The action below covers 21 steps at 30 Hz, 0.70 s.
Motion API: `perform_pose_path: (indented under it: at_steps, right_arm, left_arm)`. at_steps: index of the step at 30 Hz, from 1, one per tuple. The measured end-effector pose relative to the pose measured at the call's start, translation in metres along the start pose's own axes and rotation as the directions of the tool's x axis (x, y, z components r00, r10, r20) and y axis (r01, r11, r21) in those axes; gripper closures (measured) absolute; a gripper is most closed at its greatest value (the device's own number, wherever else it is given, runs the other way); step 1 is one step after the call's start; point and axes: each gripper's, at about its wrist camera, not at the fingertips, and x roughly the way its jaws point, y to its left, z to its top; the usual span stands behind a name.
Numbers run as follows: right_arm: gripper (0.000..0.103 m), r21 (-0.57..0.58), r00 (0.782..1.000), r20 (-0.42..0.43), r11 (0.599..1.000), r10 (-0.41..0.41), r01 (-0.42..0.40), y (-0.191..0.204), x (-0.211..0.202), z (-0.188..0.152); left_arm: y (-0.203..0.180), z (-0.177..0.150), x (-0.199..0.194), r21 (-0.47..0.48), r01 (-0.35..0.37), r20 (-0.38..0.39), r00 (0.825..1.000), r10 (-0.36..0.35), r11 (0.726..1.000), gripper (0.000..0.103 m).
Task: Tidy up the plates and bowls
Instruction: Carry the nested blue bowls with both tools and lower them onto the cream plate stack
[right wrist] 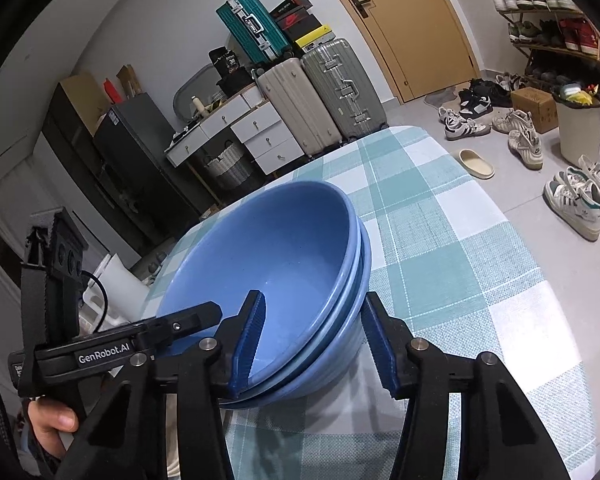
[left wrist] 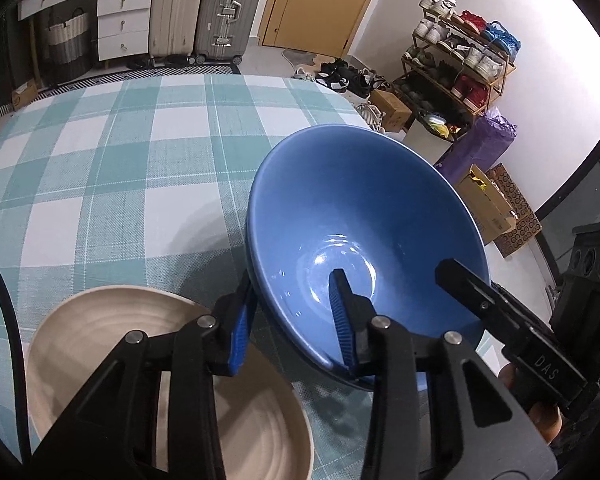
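Clamped on the near rim of the glossy blue ceramic bowl stack (left wrist: 352,232), the left tool (left wrist: 296,320) has one pad inside and one outside. Right tool (right wrist: 316,344) straddles the opposite rim, right pad apparently short of the wall. Beyond lies the teal-checked table (left wrist: 112,152); lower left, a beige ridged plate (left wrist: 100,320).
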Motion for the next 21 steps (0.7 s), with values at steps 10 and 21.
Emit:
perform_pose_path:
  at_steps: [10,21]
  right_arm:
    - [0.051,-0.054,0.999,0.035,0.999,-0.002,0.004,0.015,-0.016,0.004]
    - [0.051,-0.107,0.998,0.058,0.994,0.033,-0.026,0.042,-0.038,0.005]
  left_arm:
    - [-0.009,-0.004,-0.033,0.02,-0.016,0.042,0.999,0.015,1.0,0.07]
    - [-0.006,-0.021,-0.078,0.014,-0.035,0.088,0.996,0.034,0.999,0.07]
